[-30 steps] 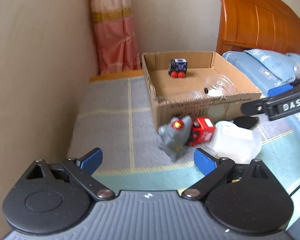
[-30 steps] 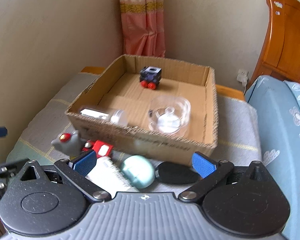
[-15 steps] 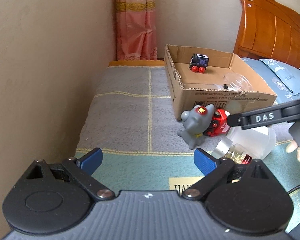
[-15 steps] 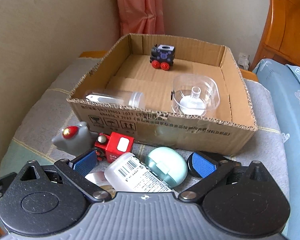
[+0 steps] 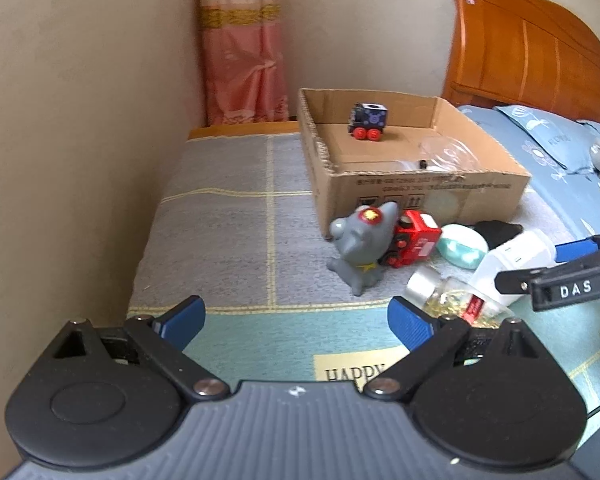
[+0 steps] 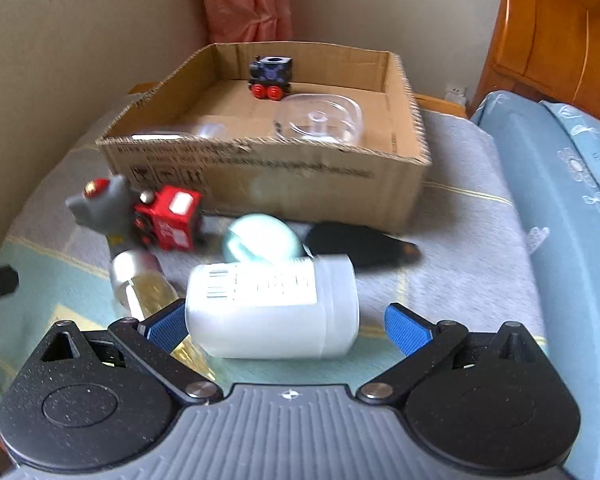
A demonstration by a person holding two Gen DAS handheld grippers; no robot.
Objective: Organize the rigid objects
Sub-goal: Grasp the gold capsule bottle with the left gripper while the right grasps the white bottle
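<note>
A cardboard box (image 6: 260,172) stands on a blanket and holds a dark toy train (image 6: 270,76), a clear lid (image 6: 320,118) and a clear tube (image 6: 204,130). In front of it lie a grey toy figure (image 5: 360,240), a red toy train (image 6: 170,222), a mint case (image 6: 260,240), a black case (image 6: 360,244), a glass bottle (image 6: 140,280) and a white bottle (image 6: 276,310). My right gripper (image 6: 286,326) is open, its fingers on either side of the white bottle. My left gripper (image 5: 298,318) is open over bare blanket, short of the grey figure.
A beige wall (image 5: 60,140) runs along the left edge of the blanket. A pink curtain (image 5: 244,64) hangs behind the box. A wooden headboard (image 5: 532,48) and blue bedding (image 6: 572,208) lie to the right.
Both grippers have drawn back from the box. The right one dropped lower, so the white bottle now lies between its open fingers. The left view now takes in the glass bottle.
</note>
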